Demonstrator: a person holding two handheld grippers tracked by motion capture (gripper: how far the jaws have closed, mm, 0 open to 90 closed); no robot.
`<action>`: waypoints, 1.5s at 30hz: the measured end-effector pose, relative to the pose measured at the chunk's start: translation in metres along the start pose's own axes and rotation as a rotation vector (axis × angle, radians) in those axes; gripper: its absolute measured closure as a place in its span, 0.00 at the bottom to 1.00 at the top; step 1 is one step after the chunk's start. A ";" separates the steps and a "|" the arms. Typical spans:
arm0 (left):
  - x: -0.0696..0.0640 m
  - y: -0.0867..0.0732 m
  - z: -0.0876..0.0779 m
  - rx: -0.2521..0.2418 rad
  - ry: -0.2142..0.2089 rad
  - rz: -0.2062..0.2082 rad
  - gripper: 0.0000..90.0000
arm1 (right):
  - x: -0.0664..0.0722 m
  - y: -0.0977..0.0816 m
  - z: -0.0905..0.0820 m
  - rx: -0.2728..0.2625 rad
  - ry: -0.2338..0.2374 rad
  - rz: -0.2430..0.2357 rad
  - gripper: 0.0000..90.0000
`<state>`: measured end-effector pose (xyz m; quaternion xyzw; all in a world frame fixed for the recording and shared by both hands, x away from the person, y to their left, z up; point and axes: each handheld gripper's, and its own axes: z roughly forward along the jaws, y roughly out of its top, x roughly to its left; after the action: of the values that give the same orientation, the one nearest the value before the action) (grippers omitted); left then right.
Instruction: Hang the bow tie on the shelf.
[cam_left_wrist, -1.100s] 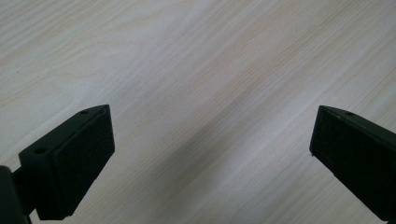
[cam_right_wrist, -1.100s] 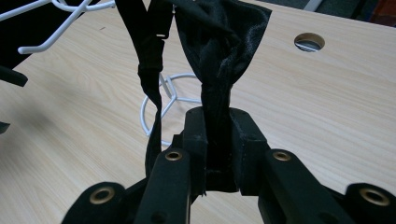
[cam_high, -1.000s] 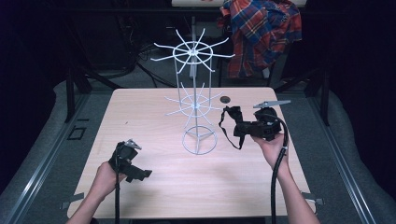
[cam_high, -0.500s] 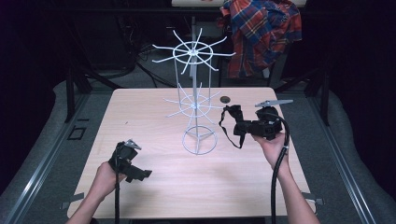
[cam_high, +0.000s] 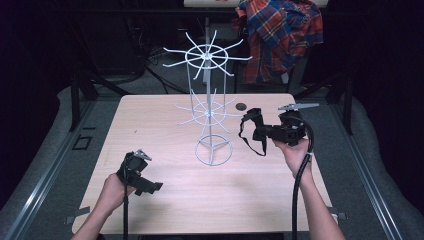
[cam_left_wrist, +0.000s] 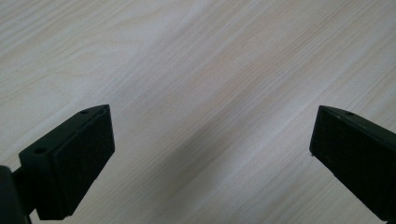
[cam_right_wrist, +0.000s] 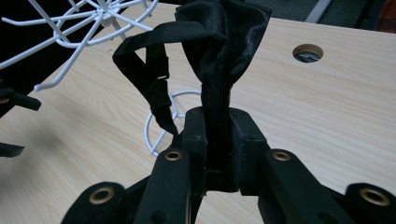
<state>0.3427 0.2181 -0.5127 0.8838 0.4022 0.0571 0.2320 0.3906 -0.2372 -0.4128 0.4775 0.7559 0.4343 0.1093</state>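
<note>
The right tongs (cam_high: 257, 132), right of centre in the high view, are pinching a black satin bow tie with a thin adjustable strap (cam_high: 251, 120) (cam_right_wrist: 219, 51), held above the pale wooden desk (cam_high: 165, 205) just right of the white wire stand with radiating hook arms (cam_high: 207, 112). In the right gripper view the bow tie's folded cloth rises straight up from between the pressed pads, its long axis running toward the top of the frame, while the strap arches out to the upper left and hangs down in a loop toward the stand's ring base (cam_right_wrist: 170, 121). The left tongs (cam_high: 145, 185) (cam_left_wrist: 210, 154), at the lower left of the high view, are spread wide over bare desk, well apart from the bow tie.
</note>
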 end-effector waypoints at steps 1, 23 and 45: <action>0.000 0.000 0.000 -0.002 -0.001 -0.002 0.00 | -0.001 0.001 0.000 0.001 0.003 0.000 0.87; 0.002 -0.001 0.000 -0.003 -0.001 -0.007 0.00 | -0.011 0.005 0.038 0.060 0.078 0.061 0.87; 0.000 -0.001 -0.001 -0.003 -0.001 -0.005 0.00 | 0.015 0.002 0.056 0.108 0.116 -0.005 0.86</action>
<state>0.3422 0.2192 -0.5127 0.8825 0.4041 0.0569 0.2336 0.4166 -0.1938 -0.4409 0.4547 0.7846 0.4195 0.0405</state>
